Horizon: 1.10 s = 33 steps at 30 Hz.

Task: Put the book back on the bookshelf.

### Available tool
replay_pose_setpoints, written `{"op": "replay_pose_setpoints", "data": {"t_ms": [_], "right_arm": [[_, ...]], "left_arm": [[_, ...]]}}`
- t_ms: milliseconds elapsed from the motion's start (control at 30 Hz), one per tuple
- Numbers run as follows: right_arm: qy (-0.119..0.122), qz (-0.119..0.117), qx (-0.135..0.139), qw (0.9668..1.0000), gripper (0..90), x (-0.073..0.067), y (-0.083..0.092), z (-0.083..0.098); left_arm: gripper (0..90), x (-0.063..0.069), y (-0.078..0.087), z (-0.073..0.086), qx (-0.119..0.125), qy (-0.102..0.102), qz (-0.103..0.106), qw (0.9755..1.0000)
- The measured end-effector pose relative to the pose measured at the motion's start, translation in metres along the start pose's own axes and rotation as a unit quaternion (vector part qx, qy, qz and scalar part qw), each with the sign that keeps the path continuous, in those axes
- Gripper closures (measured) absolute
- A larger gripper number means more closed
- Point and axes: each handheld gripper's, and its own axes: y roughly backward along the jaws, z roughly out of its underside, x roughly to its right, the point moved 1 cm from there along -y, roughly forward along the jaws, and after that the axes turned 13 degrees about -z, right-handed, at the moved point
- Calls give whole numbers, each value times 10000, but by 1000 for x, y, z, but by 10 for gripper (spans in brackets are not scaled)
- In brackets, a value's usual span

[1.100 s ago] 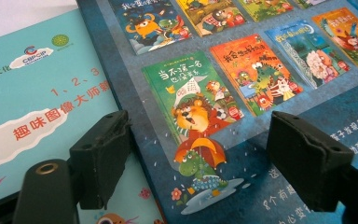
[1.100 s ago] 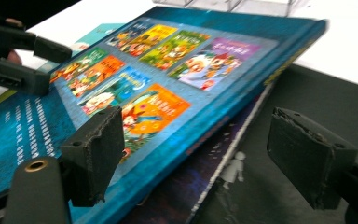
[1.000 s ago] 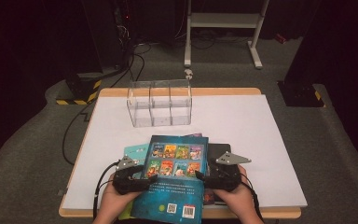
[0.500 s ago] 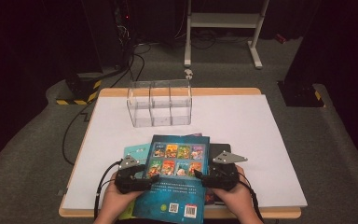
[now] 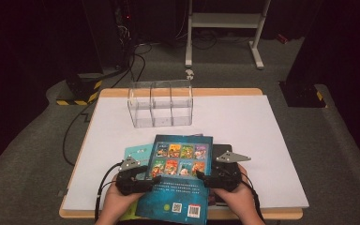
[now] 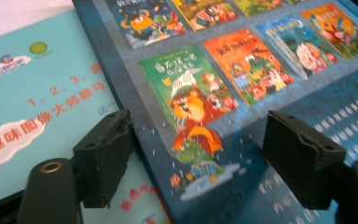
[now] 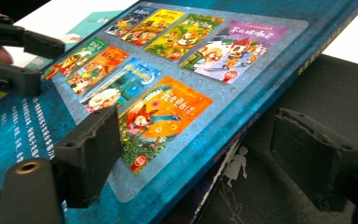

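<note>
Item one: dark blue picture book, back cover up, lying at the near edge of the white table, stacked askew over a light teal booklet on its left and a black book on its right. Item two: my left gripper, jaws apart and straddling the blue book's left edge, one jaw over the teal booklet, the other over the blue cover; pads press on nothing. Item three: my right gripper, jaws just opened wider, astride the book's right edge and spine, gripping nothing. Item four: clear plastic organizer, upright, well apart beyond the books.
</note>
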Motion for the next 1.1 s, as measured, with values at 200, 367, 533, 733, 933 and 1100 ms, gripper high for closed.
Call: {"op": "replay_pose_setpoints", "data": {"t_ms": [200,367,533,733,933,1100], "right_arm": [[-45,-71,-32,10000,139,-1,-2,1],[-8,-113,-47,9999,171,-2,-2,1],[11,-143,-70,9999,198,-3,-3,0],[-48,-13,-42,10000,212,2,1,-4],[-279,135,64,9995,205,38,-4,-25],[-395,203,151,9989,153,36,-1,-19]], "left_arm": [[254,1,1,2,35,23,-57,10000],[255,2,1,2,51,42,-68,10000],[256,4,0,1,23,13,-81,10000],[252,10,-6,-6,34,-21,-77,10000],[247,10,-26,-28,-4,-139,-23,9999],[237,7,-25,-23,166,-23,30,9999]]}}
